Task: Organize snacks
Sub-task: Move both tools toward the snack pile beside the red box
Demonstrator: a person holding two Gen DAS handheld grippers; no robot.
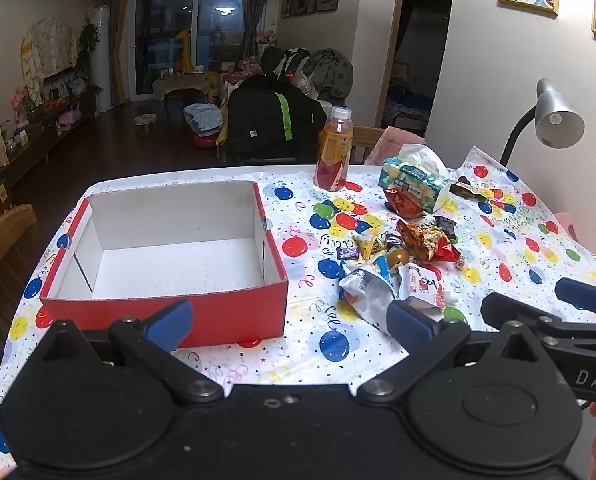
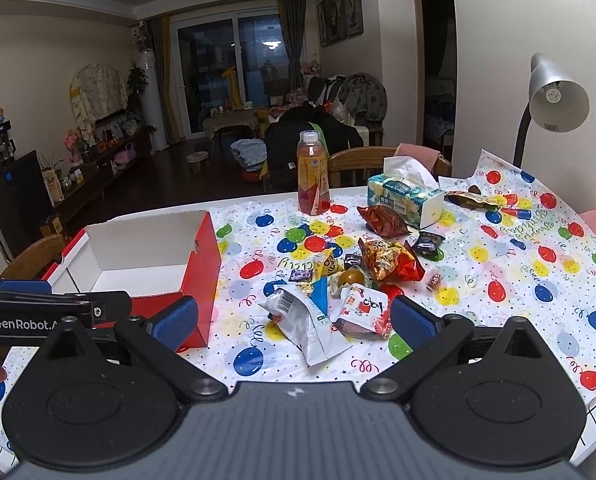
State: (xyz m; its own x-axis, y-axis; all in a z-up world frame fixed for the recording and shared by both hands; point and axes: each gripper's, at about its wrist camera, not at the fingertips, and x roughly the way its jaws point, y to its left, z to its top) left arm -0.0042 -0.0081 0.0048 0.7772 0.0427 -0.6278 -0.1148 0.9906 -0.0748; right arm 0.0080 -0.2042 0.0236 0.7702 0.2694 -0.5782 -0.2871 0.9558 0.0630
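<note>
A red cardboard box (image 1: 166, 312) (image 2: 202, 264) with a white, empty inside sits on the left of the table. To its right lies a pile of snack packets: a white and blue bag (image 1: 367, 290) (image 2: 305, 320), a white pouch with red print (image 1: 421, 286) (image 2: 363, 310), an orange and red bag (image 1: 427, 240) (image 2: 389, 260) and small wrapped sweets (image 1: 347, 253) (image 2: 299, 276). My left gripper (image 1: 290, 322) hovers open, low over the table before the box's right corner. My right gripper (image 2: 294, 322) hangs open just before the white bags, with nothing between its fingers. Each gripper shows at the edge of the other's view.
An orange drink bottle (image 1: 333, 150) (image 2: 313, 174) stands at the table's far side. A tissue box (image 1: 413, 182) (image 2: 405, 196), a dark red bag (image 2: 381, 220) and a desk lamp (image 2: 553, 96) are at the back right. Wooden chairs (image 1: 2, 248) (image 2: 361, 164) stand around the balloon tablecloth (image 2: 517, 280).
</note>
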